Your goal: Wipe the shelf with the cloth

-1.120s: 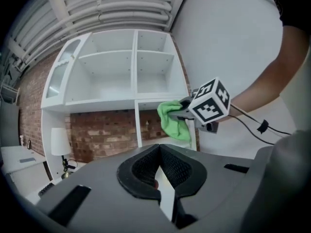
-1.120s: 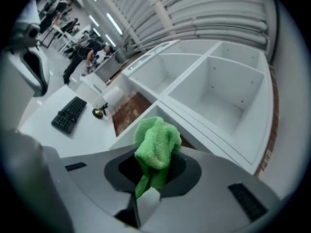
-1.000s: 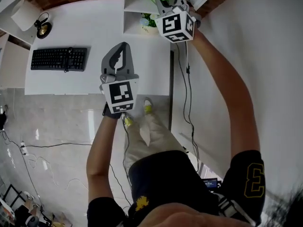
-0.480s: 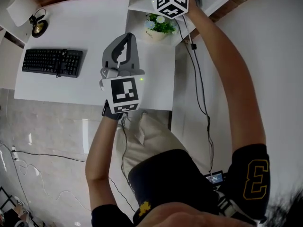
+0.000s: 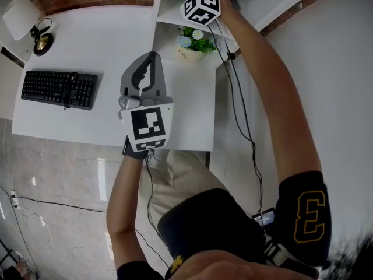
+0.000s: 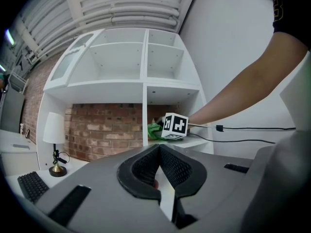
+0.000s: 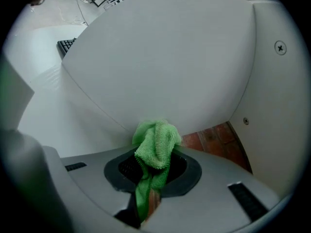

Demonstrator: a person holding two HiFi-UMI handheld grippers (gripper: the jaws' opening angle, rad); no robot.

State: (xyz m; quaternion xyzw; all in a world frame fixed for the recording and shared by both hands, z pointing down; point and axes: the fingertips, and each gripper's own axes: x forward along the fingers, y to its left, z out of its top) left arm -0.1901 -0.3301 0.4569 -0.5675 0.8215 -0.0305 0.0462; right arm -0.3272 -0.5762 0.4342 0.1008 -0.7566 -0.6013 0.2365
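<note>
Cloth (image 7: 154,142) is the green fuzzy one, and the right gripper (image 7: 153,171) is clamping it between its jaws, so a bunched wad is poking out past the tips while a thin tail is hanging back toward the camera. From the left gripper view it's sitting low in the white shelf (image 6: 145,84), in the compartment just right of the center divider, right beside that gripper's marker cube (image 6: 175,125). The person's right arm (image 5: 274,98) is reaching up and into that spot. In the right gripper view the wad is sitting close against a white shelf panel, with a bit of brick wall (image 7: 214,142) showing behind, but I honestly can't tell if the fabric is actually touching the panel. The left gripper (image 5: 150,58) is hovering over the white desk (image 5: 93,45), well apart from the shelf, with its jaws pinched together on nothing. A potted plant (image 5: 191,44) is standing on the desk under the shelf board, a black keyboard (image 5: 58,89) is lying off to the left, and a small lamp (image 6: 53,130) is standing at the far end. A black cable (image 5: 239,104) is trailing down along the right arm.
</note>
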